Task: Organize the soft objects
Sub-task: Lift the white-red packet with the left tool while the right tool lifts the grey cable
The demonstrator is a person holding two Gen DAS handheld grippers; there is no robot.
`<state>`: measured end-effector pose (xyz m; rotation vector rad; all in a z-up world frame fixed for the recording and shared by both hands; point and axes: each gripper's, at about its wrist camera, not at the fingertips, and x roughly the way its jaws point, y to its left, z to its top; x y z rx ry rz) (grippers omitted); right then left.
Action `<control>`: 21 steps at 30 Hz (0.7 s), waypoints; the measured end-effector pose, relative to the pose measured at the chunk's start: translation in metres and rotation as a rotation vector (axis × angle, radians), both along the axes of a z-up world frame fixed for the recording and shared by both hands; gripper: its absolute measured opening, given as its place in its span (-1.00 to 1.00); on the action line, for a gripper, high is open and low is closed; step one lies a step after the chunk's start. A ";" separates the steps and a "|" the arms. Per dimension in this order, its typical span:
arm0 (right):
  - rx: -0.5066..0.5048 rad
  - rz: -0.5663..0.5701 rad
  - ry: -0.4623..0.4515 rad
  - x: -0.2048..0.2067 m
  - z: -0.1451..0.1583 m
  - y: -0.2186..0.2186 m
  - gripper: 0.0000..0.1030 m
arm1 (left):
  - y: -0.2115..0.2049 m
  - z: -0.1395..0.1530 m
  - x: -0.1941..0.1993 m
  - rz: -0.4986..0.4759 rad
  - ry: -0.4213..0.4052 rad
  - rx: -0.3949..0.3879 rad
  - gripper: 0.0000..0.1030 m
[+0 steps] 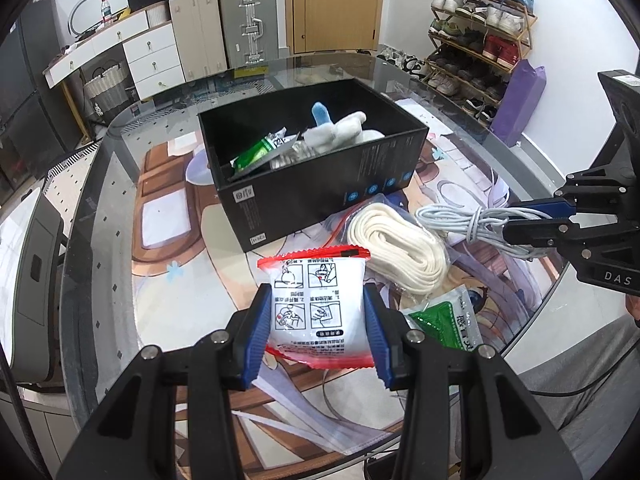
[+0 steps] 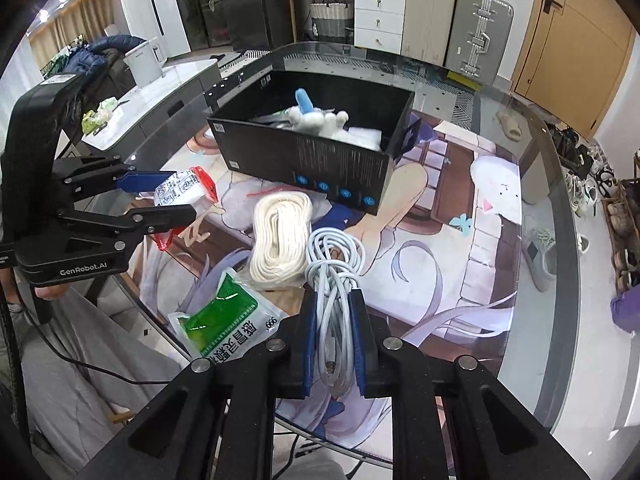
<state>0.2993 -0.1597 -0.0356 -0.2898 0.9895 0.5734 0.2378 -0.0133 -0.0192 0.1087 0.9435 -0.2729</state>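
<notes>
My left gripper [image 1: 317, 300] is shut on a white pouch with red ends [image 1: 318, 304], held above the table; it also shows in the right wrist view [image 2: 180, 192]. My right gripper [image 2: 335, 300] is shut on a coiled grey cable [image 2: 334, 264], seen from the left wrist view too [image 1: 472, 222]. A black box [image 1: 316, 184] stands behind, holding a white and blue plush toy [image 1: 340, 128] and a green packet [image 1: 256, 154]. A bundle of white rope [image 1: 396, 252] in a clear bag and a green-and-white packet [image 1: 444, 320] lie on the table.
The round glass table [image 2: 532, 280] carries a printed mat; its edge curves close on the right and near side. A person's grey-clad legs [image 2: 80, 400] are at the near edge. Suitcases [image 1: 224, 28], drawers and a shoe rack [image 1: 480, 40] stand beyond.
</notes>
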 end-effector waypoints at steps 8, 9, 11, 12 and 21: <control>0.015 0.022 -0.029 -0.009 0.018 0.003 -0.71 | -0.004 0.019 -0.009 -0.023 -0.040 -0.027 -0.16; 0.004 0.021 -0.022 -0.009 0.015 0.003 -0.71 | -0.005 0.018 -0.009 -0.026 -0.039 -0.025 -0.16; -0.034 0.025 0.011 -0.003 0.000 0.005 -0.71 | -0.007 0.014 -0.009 -0.028 -0.031 -0.016 -0.16; -0.044 0.025 0.031 -0.001 -0.007 0.005 -0.71 | -0.007 0.011 -0.007 -0.027 -0.023 -0.011 -0.16; -0.081 0.006 0.089 0.014 -0.036 0.010 -0.48 | -0.010 -0.003 -0.002 -0.021 0.012 0.006 -0.16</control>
